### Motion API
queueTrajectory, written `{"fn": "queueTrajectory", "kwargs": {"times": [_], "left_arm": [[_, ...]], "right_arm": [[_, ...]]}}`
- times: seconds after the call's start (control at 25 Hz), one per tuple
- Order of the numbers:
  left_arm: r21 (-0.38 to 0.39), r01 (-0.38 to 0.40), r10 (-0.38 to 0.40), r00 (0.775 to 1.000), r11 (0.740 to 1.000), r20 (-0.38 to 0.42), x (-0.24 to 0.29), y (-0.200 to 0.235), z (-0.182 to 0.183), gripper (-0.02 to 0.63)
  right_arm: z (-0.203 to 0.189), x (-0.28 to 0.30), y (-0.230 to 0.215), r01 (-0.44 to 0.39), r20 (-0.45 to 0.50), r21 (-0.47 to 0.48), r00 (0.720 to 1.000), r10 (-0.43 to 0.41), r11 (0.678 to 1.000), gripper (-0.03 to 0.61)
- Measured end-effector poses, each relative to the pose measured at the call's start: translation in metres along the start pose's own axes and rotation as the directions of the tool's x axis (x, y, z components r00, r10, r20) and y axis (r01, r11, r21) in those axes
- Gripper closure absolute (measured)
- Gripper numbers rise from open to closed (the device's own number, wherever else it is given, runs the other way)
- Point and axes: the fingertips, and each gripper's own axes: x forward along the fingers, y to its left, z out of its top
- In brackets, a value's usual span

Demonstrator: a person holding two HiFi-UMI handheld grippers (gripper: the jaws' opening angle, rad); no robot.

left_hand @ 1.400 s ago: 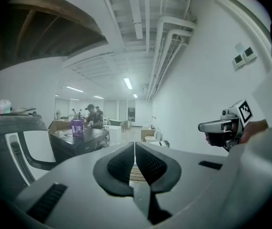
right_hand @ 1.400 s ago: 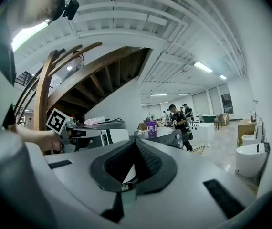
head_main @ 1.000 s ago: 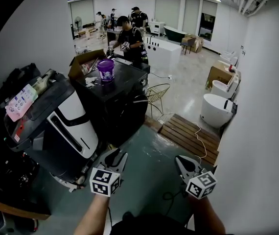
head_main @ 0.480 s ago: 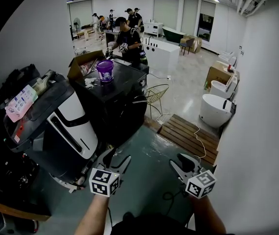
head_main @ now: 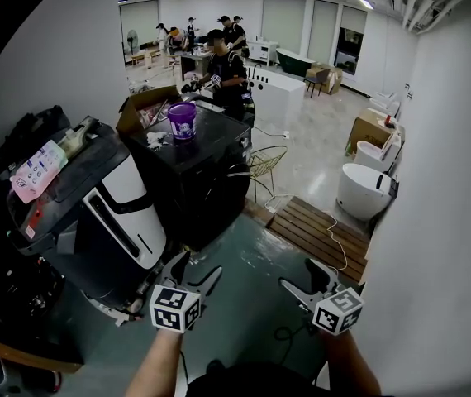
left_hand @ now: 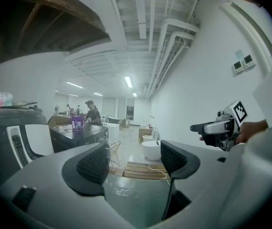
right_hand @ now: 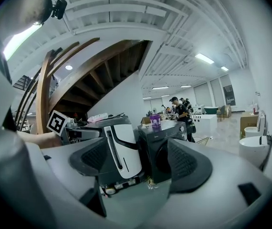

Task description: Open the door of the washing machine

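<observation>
Floor (head_main: 248, 259): grey-green and glossy; it carries the machines, and both tongs hang over its near part
Washing machine (head_main: 194, 172): dark, standing up-left of the tongs and well apart from them; the right gripper view looks at its front, where the round door (right_hand: 161, 157) appears closed
White-and-dark appliance (head_main: 118, 209): just left of the washing machine, tilted, with its lower end near the left tongs
Wooden platform (head_main: 318, 230): slatted, lying on the floor to the right of the washing machine; a thin cable crosses it
Wire chair (head_main: 266, 162): pale, beside the washing machine's right side
Left tongs (head_main: 194, 269): jaws spread wide and have just been opening; only floor shows between them; they touch nothing
Right tongs (head_main: 299, 274): jaws likewise wide and have just been opening; nothing between them; level with the left tongs and apart from them
Purple bucket (head_main: 182, 121): upright on top of the washing machine
</observation>
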Motion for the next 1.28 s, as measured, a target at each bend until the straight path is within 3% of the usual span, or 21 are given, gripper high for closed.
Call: {"fn": "queueTrajectory", "kwargs": {"times": [0.2,0.56,0.8,1.28], "left_arm": [[-0.015,-0.003,0.003,1.0,1.0,0.006,-0.008,0.011,0.0,0.218],[-0.023,0.012,-0.013,1.0,1.0,-0.004,-0.034,0.037,-0.013,0.195],[-0.045,0.022,-0.023,0.999,0.999,-0.036,-0.048,0.054,-0.038,0.196],[-0.07,0.01,-0.017,0.995,0.997,-0.102,0.016,0.079,-0.049,0.196]], "right_arm": [[-0.004,0.01,0.009,-0.009,-0.012,0.019,1.0,0.009,1.0,0.12],[-0.006,0.034,0.045,-0.024,-0.001,0.024,1.0,0.024,0.999,0.118],[-0.038,0.04,0.065,-0.02,-0.042,0.073,0.999,0.023,0.997,0.118],[-0.05,0.088,0.01,-0.032,-0.074,0.14,0.996,0.043,0.99,0.12]]}}
